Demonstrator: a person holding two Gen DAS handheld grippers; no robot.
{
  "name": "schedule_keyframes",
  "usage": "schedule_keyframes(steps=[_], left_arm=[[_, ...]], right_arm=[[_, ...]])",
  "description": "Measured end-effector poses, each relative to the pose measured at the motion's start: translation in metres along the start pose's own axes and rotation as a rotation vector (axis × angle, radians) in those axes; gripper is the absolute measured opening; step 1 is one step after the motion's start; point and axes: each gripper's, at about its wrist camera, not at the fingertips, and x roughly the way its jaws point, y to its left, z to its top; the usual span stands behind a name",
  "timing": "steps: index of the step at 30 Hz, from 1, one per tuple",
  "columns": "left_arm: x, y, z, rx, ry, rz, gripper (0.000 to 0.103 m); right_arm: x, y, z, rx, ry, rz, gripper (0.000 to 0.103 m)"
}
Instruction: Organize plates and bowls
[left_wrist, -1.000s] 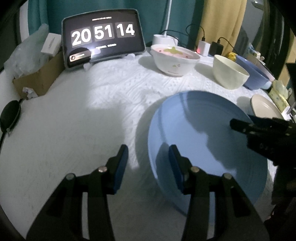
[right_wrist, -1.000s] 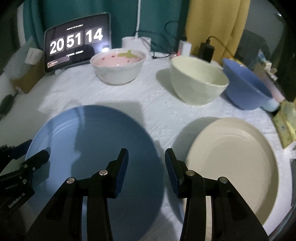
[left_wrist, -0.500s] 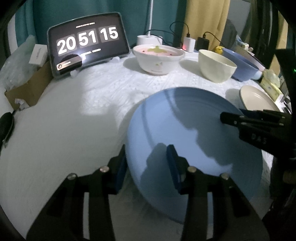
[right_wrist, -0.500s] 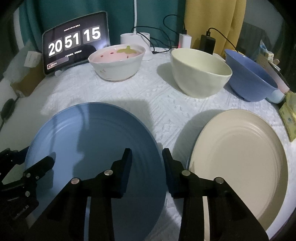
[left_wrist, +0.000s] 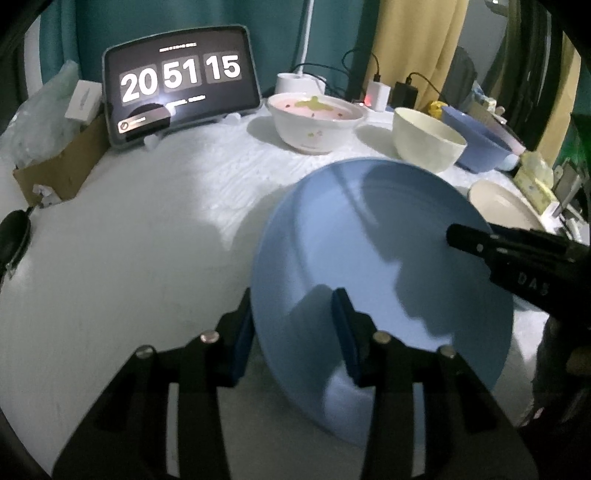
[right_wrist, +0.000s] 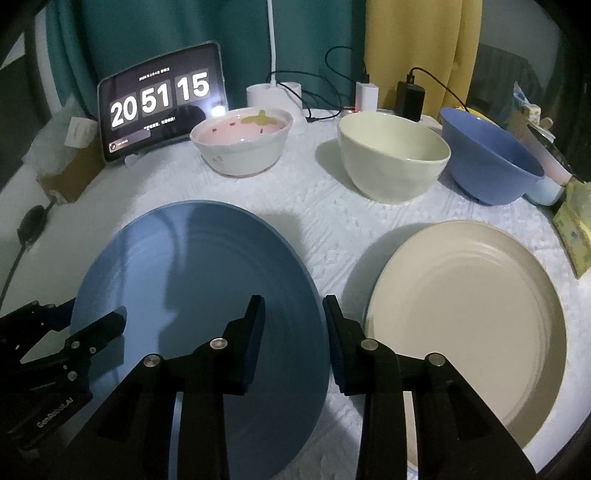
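Observation:
A large blue plate (left_wrist: 384, 258) lies on the white cloth; it also shows in the right wrist view (right_wrist: 199, 295). My left gripper (left_wrist: 291, 325) is open and straddles the plate's left rim, one finger outside, one over the plate. My right gripper (right_wrist: 293, 325) is open and straddles the plate's right rim. A beige plate (right_wrist: 469, 314) lies to the right. At the back stand a pink-and-white bowl (right_wrist: 242, 146), a cream bowl (right_wrist: 393, 157) and a blue bowl (right_wrist: 487, 158).
A tablet showing a clock (right_wrist: 162, 110) stands at the back left beside a cardboard box (left_wrist: 62, 166). Chargers and cables (right_wrist: 410, 98) line the back edge. Yellow packets (right_wrist: 572, 229) lie at the right edge. A black object (left_wrist: 13, 236) lies at the left.
Both grippers have moved in over the blue plate's opposite rims. The left gripper's inner finger now lies over the plate; the right gripper's jaws now span the right rim.

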Motion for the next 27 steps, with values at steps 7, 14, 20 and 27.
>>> schedule_keyframes(steps=[7,14,20,27], left_arm=[[-0.014,-0.011,0.007,0.018,-0.03,0.006,0.042],[-0.023,-0.028,0.013,0.04,-0.045,0.005,0.042],[-0.028,-0.047,0.016,0.059,-0.045,-0.003,0.042],[-0.03,-0.069,0.019,0.088,-0.04,-0.009,0.042]], right_arm=[[-0.018,-0.008,0.002,0.013,-0.041,0.004,0.034],[-0.031,-0.023,0.003,0.032,-0.069,0.005,0.034],[-0.039,-0.038,0.002,0.056,-0.085,0.003,0.034],[-0.05,-0.059,-0.004,0.089,-0.103,-0.004,0.034]])
